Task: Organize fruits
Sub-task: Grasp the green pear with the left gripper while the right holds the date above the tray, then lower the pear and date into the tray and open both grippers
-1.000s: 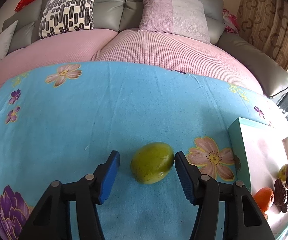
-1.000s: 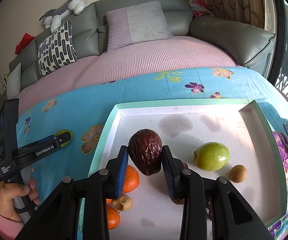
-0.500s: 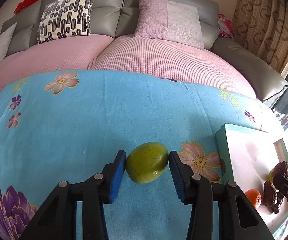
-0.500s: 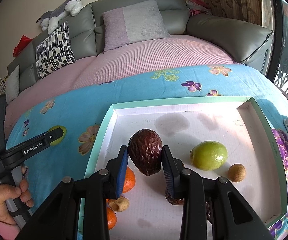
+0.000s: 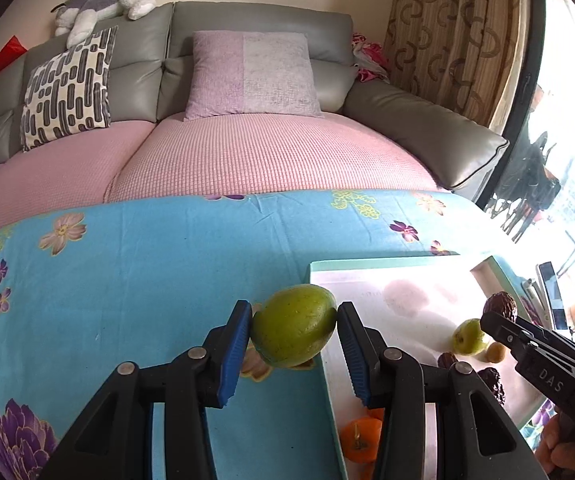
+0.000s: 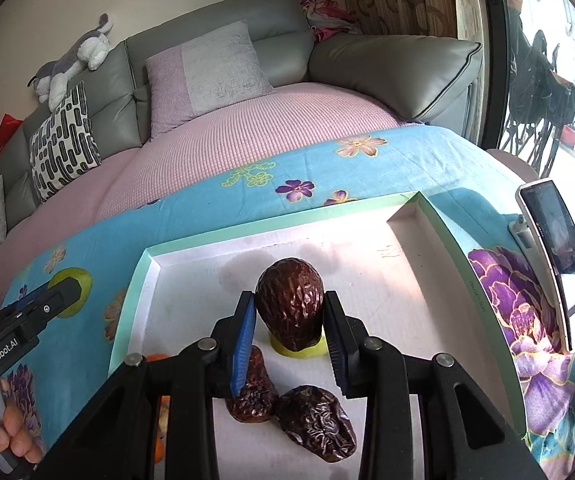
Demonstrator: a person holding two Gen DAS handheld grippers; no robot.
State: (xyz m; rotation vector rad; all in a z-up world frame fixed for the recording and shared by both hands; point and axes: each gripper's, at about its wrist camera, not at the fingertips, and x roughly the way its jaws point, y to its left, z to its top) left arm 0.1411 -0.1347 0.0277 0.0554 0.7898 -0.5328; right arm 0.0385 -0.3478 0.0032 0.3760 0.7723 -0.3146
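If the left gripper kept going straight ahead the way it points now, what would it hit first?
Probably nothing soon: beyond the left gripper and its clamped green fruit lies open blue floral cloth, then the pink-covered sofa. Depth is uncertain.

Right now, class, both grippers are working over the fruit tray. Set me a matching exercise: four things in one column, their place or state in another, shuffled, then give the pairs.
Things:
1. green mango
2. large wrinkled brown fruit
3. orange
4. phone

Places or states:
A. lying in the near left corner of the tray
B. propped upright outside the tray's right wall
C. clamped in the left gripper
D. clamped in the right gripper

Pairs: 1-C, 2-D, 3-A, 4-B
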